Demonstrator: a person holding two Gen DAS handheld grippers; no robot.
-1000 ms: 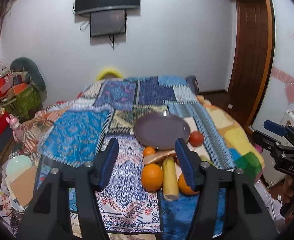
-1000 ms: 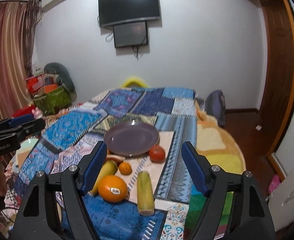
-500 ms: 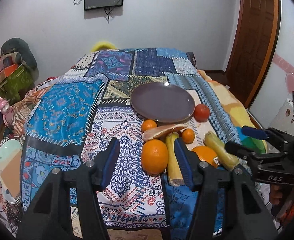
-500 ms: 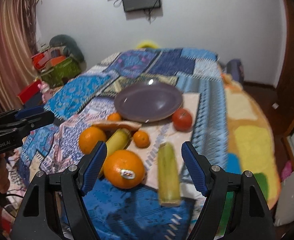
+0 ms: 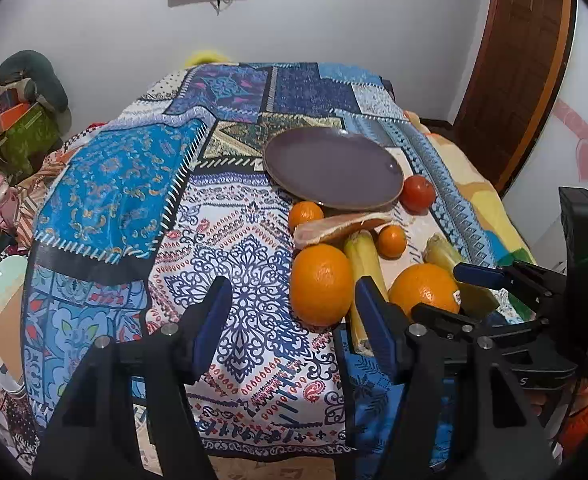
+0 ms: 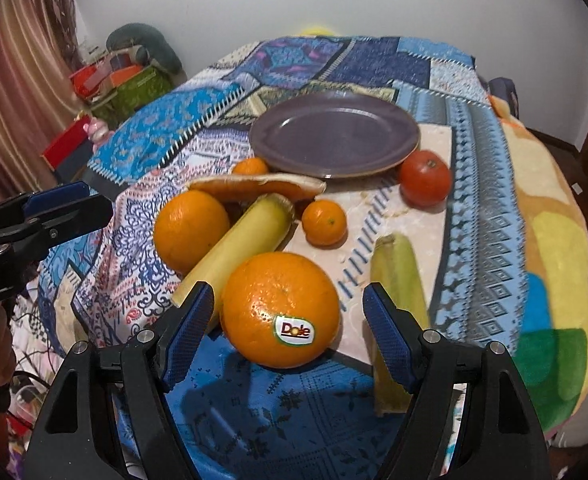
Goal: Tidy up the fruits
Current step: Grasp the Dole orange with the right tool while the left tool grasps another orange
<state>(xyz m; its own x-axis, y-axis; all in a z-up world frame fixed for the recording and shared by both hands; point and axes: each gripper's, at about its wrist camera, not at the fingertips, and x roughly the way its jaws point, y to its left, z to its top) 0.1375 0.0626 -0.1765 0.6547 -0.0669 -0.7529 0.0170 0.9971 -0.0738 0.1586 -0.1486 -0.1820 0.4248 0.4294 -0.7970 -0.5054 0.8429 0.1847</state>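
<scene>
We've open quilt (image 5: 230,240) at 9 o'clock of the fruit; bed edge near at 6. Left gripper (image 5: 290,320) just opened wider, jaws empty, plain orange (image 5: 321,278) at 1 o'clock. Right gripper (image 6: 290,332) wide open, straddling stickered orange (image 6: 280,308), pads not touching. Plate (image 6: 334,132) empty at 12.

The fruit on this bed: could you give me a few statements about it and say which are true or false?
1. The purple plate has nothing on it. True.
2. The stickered orange sits between the right gripper fingers. True; the pads are not pressing it.
3. The tomato is on the plate. False; it lies beside the rim.
4. The left gripper holds an orange. False; it is open, holding nothing.
</scene>
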